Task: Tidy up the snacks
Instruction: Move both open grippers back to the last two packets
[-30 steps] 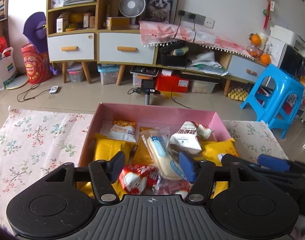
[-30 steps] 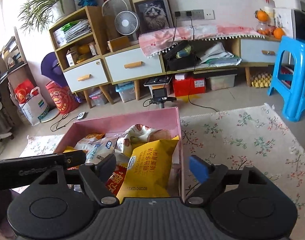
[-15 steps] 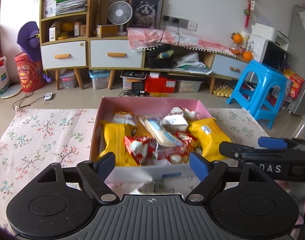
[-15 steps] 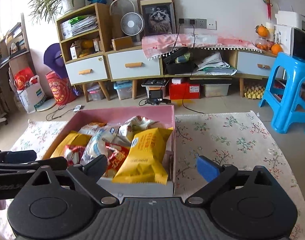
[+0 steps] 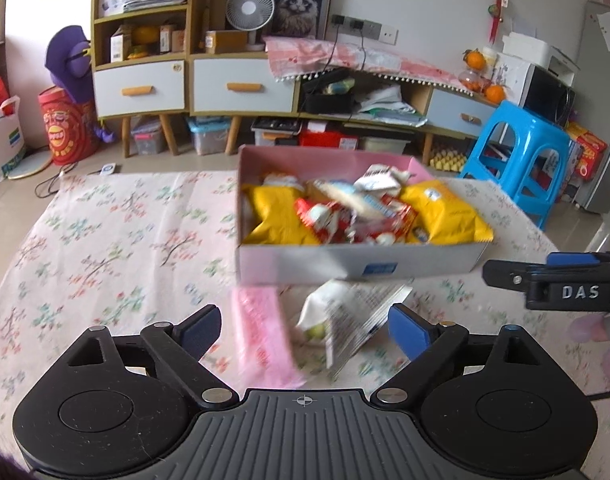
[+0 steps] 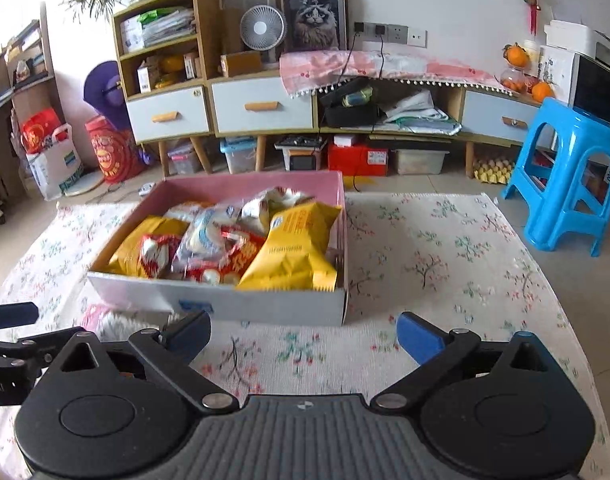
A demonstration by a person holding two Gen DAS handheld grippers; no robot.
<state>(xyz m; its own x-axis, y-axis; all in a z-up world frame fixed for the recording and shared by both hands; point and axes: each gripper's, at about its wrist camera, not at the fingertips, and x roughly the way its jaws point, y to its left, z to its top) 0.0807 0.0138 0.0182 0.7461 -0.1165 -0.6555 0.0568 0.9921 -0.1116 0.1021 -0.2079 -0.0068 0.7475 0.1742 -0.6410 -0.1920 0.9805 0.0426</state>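
Both tools spread and empty before the snack box.

The left tool (image 5: 303, 330) has its fingers wide apart; between and just ahead of them lie a pink packet (image 5: 263, 336) and a white wrapper (image 5: 351, 320) on the floral surface (image 5: 117, 240). Beyond these sits the pink box (image 5: 357, 268), packed with yellow and red snack bags. The right tool (image 6: 303, 334) is also spread, gripping nothing, the box (image 6: 265, 306) ahead and to its left.
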